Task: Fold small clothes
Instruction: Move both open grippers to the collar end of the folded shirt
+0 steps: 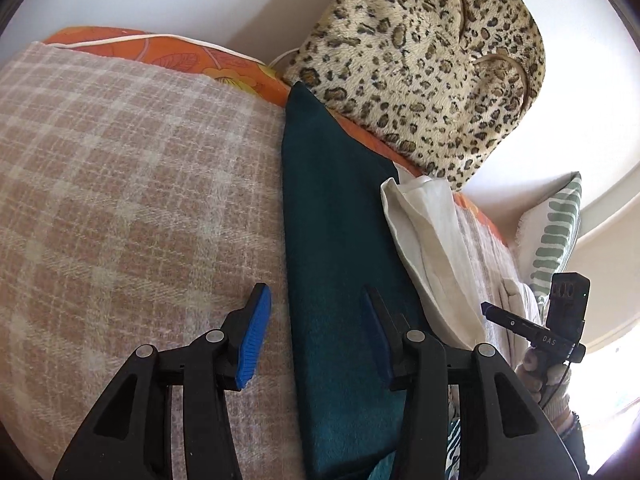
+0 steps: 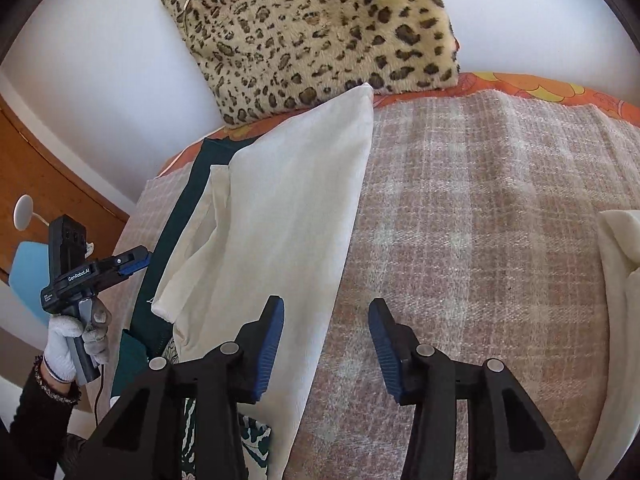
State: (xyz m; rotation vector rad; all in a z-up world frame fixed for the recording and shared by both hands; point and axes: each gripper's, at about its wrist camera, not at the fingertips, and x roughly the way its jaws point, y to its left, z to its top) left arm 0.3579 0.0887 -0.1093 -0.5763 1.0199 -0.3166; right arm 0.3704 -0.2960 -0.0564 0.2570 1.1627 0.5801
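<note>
A folded dark teal garment point(image 1: 340, 240) lies flat on the checked blanket point(image 1: 120, 200). A folded cream garment point(image 1: 432, 248) lies to its right, partly over it; in the right wrist view the cream garment point(image 2: 280, 200) covers most of the teal one point(image 2: 188, 200). My left gripper point(image 1: 316, 332) is open and empty, hovering over the teal garment's left edge. My right gripper point(image 2: 326, 344) is open and empty, over the cream garment's right edge. The left gripper point(image 2: 136, 262) also shows in the right wrist view, the right gripper point(image 1: 490, 308) in the left wrist view.
A leopard-print cushion point(image 2: 312, 36) leans on the white wall behind. An orange floral sheet point(image 1: 180, 56) shows under the blanket point(image 2: 480, 220). A green-striped pillow point(image 1: 556, 236) lies at the right. Another cream cloth point(image 2: 616, 280) lies at the far right. A patterned green-white cloth point(image 2: 252, 436) lies under the pile.
</note>
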